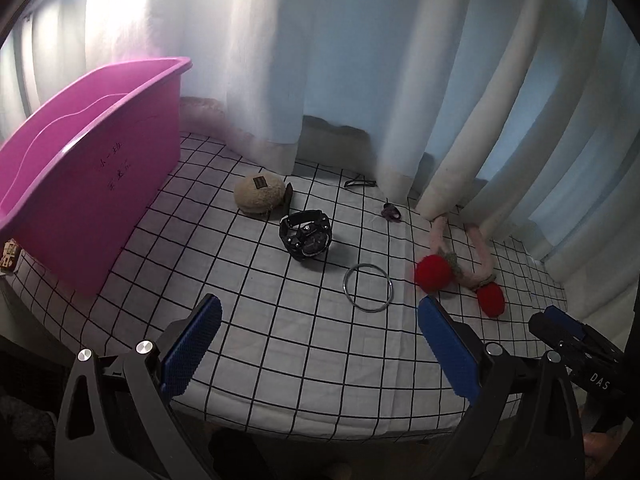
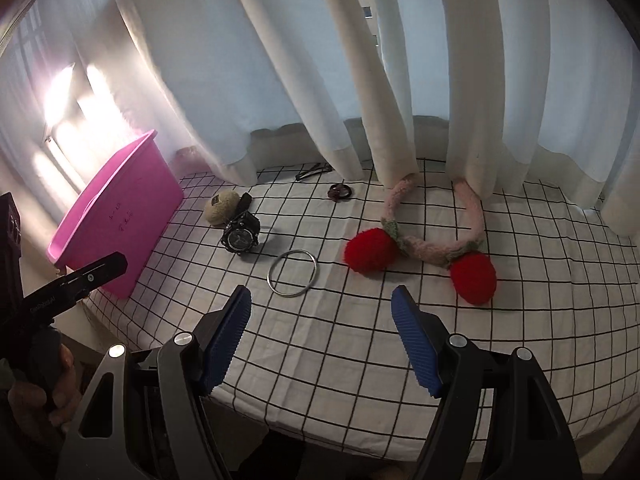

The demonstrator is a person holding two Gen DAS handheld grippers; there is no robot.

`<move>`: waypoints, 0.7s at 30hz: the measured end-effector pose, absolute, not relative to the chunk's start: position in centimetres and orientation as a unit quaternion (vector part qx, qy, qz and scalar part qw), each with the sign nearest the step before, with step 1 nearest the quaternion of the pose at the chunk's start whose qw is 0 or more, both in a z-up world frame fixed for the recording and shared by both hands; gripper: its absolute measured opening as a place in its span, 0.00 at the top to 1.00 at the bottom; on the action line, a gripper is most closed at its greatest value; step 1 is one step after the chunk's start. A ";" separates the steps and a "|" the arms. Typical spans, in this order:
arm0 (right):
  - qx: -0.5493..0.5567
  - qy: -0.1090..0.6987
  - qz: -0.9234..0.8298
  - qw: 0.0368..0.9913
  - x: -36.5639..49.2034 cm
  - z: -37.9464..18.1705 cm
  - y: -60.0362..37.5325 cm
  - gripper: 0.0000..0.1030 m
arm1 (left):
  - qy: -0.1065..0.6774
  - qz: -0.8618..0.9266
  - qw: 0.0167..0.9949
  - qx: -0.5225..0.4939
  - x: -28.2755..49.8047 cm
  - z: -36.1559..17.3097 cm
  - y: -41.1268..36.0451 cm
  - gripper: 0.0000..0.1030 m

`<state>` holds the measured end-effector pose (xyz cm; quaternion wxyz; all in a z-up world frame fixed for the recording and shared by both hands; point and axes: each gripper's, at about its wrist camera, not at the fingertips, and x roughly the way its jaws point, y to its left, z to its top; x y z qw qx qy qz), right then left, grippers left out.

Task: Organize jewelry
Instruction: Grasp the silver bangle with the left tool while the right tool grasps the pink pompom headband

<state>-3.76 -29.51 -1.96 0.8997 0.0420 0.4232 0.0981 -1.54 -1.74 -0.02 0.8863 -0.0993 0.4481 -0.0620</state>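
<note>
On the checked cloth lie a black watch (image 1: 306,235) (image 2: 241,233), a silver bangle (image 1: 368,287) (image 2: 293,273), a pink headband with two red pompoms (image 1: 460,264) (image 2: 424,240), a beige fluffy clip (image 1: 259,194) (image 2: 221,207), a small dark hair tie (image 1: 391,212) (image 2: 341,192) and a thin black hairpin (image 1: 360,182) (image 2: 314,171). My left gripper (image 1: 320,320) hovers open near the front edge, nothing between its blue pads. My right gripper (image 2: 322,312) is open too, short of the bangle, and shows at the left wrist view's right edge (image 1: 568,332).
A pink plastic bin (image 1: 84,184) (image 2: 120,216) stands at the left end of the table. White curtains (image 1: 360,60) (image 2: 360,60) hang along the back, covering the headband's arch. A small object (image 1: 10,256) sits by the bin. A hand (image 2: 44,384) holds the left gripper's handle.
</note>
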 end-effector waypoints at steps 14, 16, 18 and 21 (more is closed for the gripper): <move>0.017 0.436 0.136 0.889 -0.3 -4.7 -36.7 0.32 | 0.484 0.013 0.869 -0.101 -1.9 -4.8 -7.6 0.06; -0.001 0.437 0.142 0.888 0.7 -5.0 -36.4 0.33 | 0.485 0.016 0.867 -0.111 -0.9 -5.7 -7.9 0.06; -0.025 0.441 0.151 0.884 1.7 -5.5 -36.0 0.33 | 0.482 0.016 0.868 -0.120 0.1 -6.6 -8.3 0.06; -0.054 0.444 0.150 0.882 3.1 -6.4 -35.7 0.32 | 0.487 0.013 0.866 -0.111 1.3 -8.0 -9.2 0.06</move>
